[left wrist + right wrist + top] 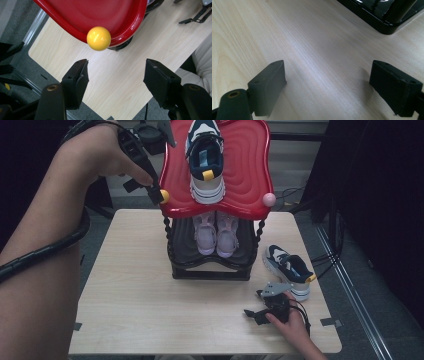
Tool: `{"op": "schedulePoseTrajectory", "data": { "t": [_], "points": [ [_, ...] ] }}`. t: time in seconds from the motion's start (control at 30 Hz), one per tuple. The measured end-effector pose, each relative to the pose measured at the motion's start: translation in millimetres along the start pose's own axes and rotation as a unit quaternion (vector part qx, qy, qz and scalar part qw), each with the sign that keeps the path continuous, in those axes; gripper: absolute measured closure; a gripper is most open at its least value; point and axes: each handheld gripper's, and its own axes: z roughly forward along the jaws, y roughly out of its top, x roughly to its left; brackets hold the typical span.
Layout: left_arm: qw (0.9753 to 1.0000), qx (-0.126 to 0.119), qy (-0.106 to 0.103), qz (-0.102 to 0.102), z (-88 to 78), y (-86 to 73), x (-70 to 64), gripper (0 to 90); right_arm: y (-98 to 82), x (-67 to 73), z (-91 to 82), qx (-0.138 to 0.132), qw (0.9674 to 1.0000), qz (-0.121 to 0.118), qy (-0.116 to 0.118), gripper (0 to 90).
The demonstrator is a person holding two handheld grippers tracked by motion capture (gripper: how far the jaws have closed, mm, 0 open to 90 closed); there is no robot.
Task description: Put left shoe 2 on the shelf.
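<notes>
A two-tier shoe rack stands mid-table, with a red top shelf [250, 175] and a black lower shelf [185, 245]. One navy-and-white sneaker [206, 160] sits on the red shelf. Its mate [287, 270] lies on the table at the right, and a pink pair [216, 232] rests on the lower shelf. My left gripper [156, 190] is raised at the shelf's front left corner, by the yellow ball [164, 196]. In the left gripper view the yellow ball [98, 38] lies just beyond the open gripper [116, 67]. My right gripper [255, 305] rests low on the table, open [328, 75] and holding nothing.
A pink ball [269, 199] caps the shelf's front right corner. The rack's black base [384, 22] lies ahead of the right gripper. The wooden table [135, 295] has bare room at front left. Cables trail on the floor at the right.
</notes>
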Motion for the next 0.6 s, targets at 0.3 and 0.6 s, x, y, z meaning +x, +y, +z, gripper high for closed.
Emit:
{"op": "schedulePoseTrajectory", "data": {
  "t": [0.3,0.6],
  "points": [
    [0.9999,0.002,-0.007,-0.007,7.3,-11.5,2.1,35.7,0.0,-0.1,0.2,-0.001,1.0000,-0.001,0.001,12.6],
    [0.9997,-0.003,-0.014,-0.018,14.4,-26.8,4.7,35.6,0.0,-0.1,0.2,-0.001,1.0000,-0.001,0.001,12.6]
  ]
}}
